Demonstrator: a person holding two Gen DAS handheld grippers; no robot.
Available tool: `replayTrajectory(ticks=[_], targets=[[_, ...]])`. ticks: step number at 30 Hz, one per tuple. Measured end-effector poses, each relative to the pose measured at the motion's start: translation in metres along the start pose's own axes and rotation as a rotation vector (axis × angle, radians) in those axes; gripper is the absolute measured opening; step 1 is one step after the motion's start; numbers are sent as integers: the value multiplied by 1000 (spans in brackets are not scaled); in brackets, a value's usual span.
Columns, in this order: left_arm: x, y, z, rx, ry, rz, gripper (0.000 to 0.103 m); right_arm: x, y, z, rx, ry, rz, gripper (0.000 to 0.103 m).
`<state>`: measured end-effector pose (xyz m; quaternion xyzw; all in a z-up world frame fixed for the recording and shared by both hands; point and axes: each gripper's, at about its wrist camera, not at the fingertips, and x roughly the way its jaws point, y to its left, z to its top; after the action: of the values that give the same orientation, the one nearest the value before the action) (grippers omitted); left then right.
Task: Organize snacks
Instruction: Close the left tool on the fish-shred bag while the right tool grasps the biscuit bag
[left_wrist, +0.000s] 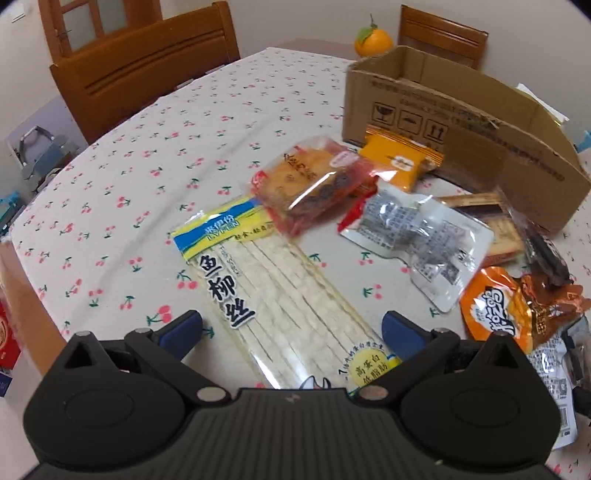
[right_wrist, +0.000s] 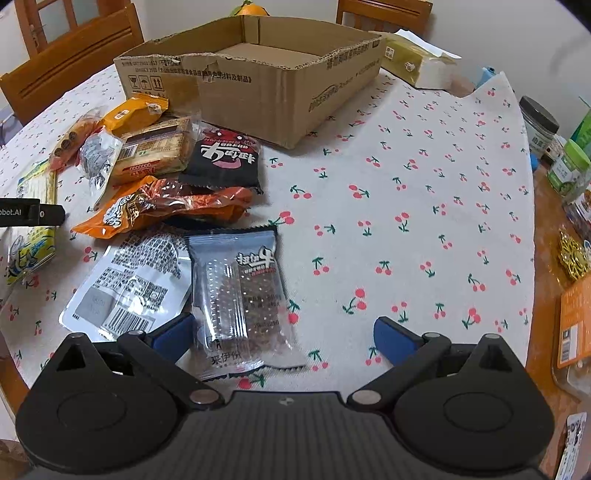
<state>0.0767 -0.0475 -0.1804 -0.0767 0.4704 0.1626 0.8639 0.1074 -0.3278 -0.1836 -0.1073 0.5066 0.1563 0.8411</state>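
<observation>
The left gripper (left_wrist: 291, 330) is spread wide over the fish-strip packet (left_wrist: 273, 291), which lies flat on the tablecloth (left_wrist: 140, 166), long axis running from the jaws toward the cardboard box (left_wrist: 454, 122). The right gripper (right_wrist: 284, 332) is likewise spread, empty, straddling the grey jerky packet (right_wrist: 240, 295), which lies lengthwise along the fingers.

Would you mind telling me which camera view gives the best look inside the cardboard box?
The right wrist view: it looks down over the torn front rim of the cardboard box, showing its inside floor with no snack packets visible there. The left wrist view shows the box from its outer side wall, so its floor is hidden.
</observation>
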Motion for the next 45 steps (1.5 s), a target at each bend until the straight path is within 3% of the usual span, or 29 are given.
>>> replayTrajectory(ticks=[3,10,18,27,31,34,36,39,40,41,43,45], targets=[[-2,8,-2,-1,18,14,103,1,0,2,-7,7,0,103],[-15,48,-12,24,21,124,103,-1,-4,0,-10,15,5,103],[-6,37,-2,14,-17,94,100,3,2,7,-56,-15,21,100],[-6,27,4,19,-55,79,82,-2,8,11,-104,-42,63,72],[-6,27,7,28,-69,80,61,-6,12,9,-101,-51,61,55],[-8,26,7,65,-79,100,41,-7,12,9,-91,-49,54,52],[-9,26,7,81,-80,93,39,-7,13,9,-83,-47,52,52],[-11,28,8,91,-65,107,44,-9,11,9,-66,-42,58,52],[-11,29,8,92,-65,117,50,-9,11,9,-62,-41,58,52],[-11,29,8,93,-64,118,66,-9,11,9,-59,-38,55,52],[-9,31,6,88,-62,134,82,-10,11,9,-58,-39,56,52],[-8,33,4,90,-70,152,82,-10,11,9,-52,-37,56,52]])
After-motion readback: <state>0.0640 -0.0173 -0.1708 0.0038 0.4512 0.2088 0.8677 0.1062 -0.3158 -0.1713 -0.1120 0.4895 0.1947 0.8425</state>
